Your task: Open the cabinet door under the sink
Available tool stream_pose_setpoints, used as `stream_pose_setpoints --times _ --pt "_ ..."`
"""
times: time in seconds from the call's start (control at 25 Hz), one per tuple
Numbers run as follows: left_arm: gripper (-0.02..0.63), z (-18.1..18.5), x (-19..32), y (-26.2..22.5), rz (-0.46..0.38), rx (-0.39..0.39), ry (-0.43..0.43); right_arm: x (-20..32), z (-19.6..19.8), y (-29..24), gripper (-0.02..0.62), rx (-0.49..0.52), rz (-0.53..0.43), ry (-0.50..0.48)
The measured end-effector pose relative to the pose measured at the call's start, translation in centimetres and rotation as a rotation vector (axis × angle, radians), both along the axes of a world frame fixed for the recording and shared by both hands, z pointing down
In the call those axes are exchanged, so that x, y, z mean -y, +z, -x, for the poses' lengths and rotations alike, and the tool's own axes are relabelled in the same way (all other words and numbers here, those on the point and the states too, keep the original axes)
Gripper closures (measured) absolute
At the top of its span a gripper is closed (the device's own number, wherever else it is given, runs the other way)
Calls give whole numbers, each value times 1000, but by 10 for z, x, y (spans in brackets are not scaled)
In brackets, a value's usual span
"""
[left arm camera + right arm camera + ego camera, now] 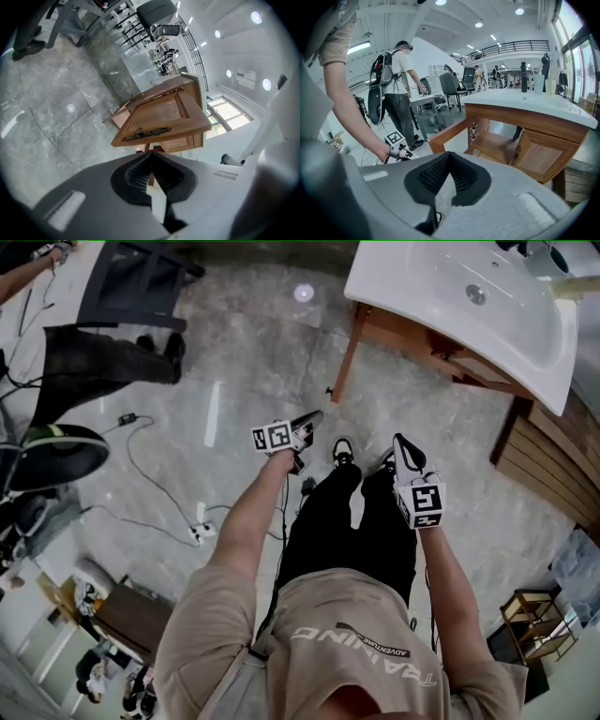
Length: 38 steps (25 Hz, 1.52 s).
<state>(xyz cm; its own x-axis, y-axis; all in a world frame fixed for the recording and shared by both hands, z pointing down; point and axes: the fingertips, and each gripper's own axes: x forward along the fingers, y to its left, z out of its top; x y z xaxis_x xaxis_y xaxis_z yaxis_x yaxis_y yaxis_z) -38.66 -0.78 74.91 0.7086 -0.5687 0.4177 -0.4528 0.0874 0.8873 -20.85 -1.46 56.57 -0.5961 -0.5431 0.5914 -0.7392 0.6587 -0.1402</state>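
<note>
The wooden vanity cabinet [412, 341] under the white sink top [450, 306] stands at the head view's upper right. Its left door [450, 131] is swung out towards me, and the inner shelf [497, 145] shows. The right door [541, 157] hangs slightly ajar, with a dark handle [516, 154]. My left gripper [314, 416] is shut and empty, short of the cabinet. In the left gripper view a door panel [164, 112] with a dark ornate handle [145, 133] lies ahead of the gripper [150, 155]. My right gripper [399, 439] is also shut on nothing [449, 155], apart from the cabinet.
Cables [141, 465] and a power strip [200, 532] lie on the grey floor at left. A person in black trousers [94, 357] stands at upper left, and another with a backpack [396, 84] walks behind. Slatted wood [544, 465] and a small rack [534, 624] stand at right.
</note>
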Motion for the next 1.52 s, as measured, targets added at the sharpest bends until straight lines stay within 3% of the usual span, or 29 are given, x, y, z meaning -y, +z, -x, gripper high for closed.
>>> stream_pose_setpoints --times 0.44,0.72,0.92,1.24,1.52 --pt "592 -91 -26 -119 -159 95 104 -6 -53 -35 594 5 -7 33" --pt "592 -149 -8 -214 -364 161 213 8 -71 -81 594 26 -99 43" --pt "592 -185 2 -275 -519 245 342 -1 -100 -113 594 53 -129 70" --pt "592 -218 21 -351 -725 360 505 13 -137 -169 594 85 -232 75" --pt "591 -238 43 -401 -867 452 570 50 -165 -247 594 187 -345 192"
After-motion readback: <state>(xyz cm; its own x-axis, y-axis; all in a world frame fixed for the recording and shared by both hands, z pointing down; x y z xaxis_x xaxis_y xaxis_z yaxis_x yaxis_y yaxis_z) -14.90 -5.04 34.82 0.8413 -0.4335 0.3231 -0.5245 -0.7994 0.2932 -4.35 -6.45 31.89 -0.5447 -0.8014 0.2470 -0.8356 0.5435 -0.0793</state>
